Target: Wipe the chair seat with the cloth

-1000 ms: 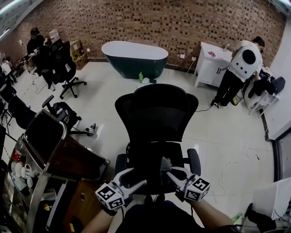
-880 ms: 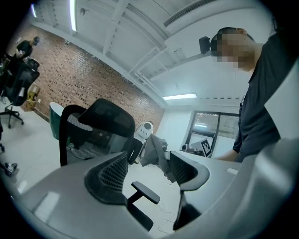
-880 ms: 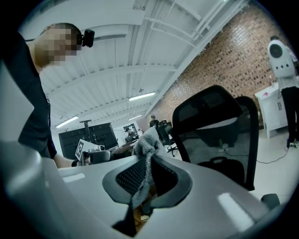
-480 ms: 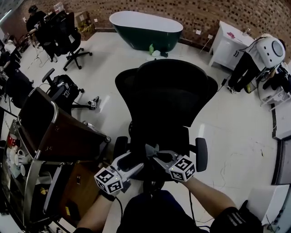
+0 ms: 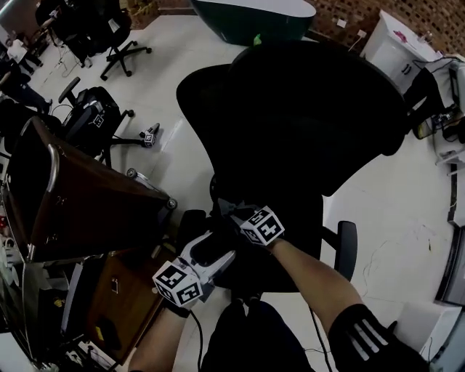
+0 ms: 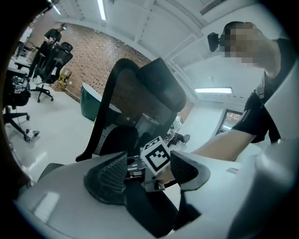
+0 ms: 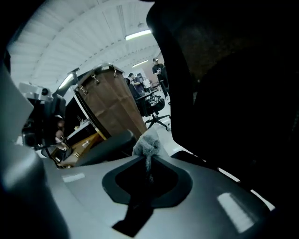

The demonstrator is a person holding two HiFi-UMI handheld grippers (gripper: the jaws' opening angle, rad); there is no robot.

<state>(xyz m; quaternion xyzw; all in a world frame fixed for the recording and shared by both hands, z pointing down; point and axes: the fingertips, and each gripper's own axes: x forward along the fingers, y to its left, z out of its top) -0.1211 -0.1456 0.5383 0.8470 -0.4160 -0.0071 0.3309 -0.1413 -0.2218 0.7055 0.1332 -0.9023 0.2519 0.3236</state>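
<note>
A black office chair fills the head view, its backrest (image 5: 312, 109) high and its seat (image 5: 298, 232) below. My right gripper (image 5: 231, 215) reaches over the seat's left edge, shut on a small grey cloth (image 5: 222, 208). In the right gripper view the cloth (image 7: 146, 144) bunches out past the closed jaws of the right gripper (image 7: 148, 161), next to the dark chair back (image 7: 233, 84). My left gripper (image 5: 218, 251) hovers just behind, open and holding nothing. The left gripper view shows the left gripper (image 6: 149, 170) with its jaws spread and the right gripper's marker cube (image 6: 155, 156) beyond them.
A brown cart (image 5: 80, 211) stands close on the left of the chair. Other black chairs (image 5: 94, 116) sit farther left. A dark green bathtub (image 5: 254, 14) and a white cabinet (image 5: 396, 40) line the far side. White tiled floor (image 5: 407, 218) lies to the right.
The view has tipped down and closer to the chair. My right gripper has carried the cloth forward and left across the seat. The left gripper has stayed near the seat's front left.
</note>
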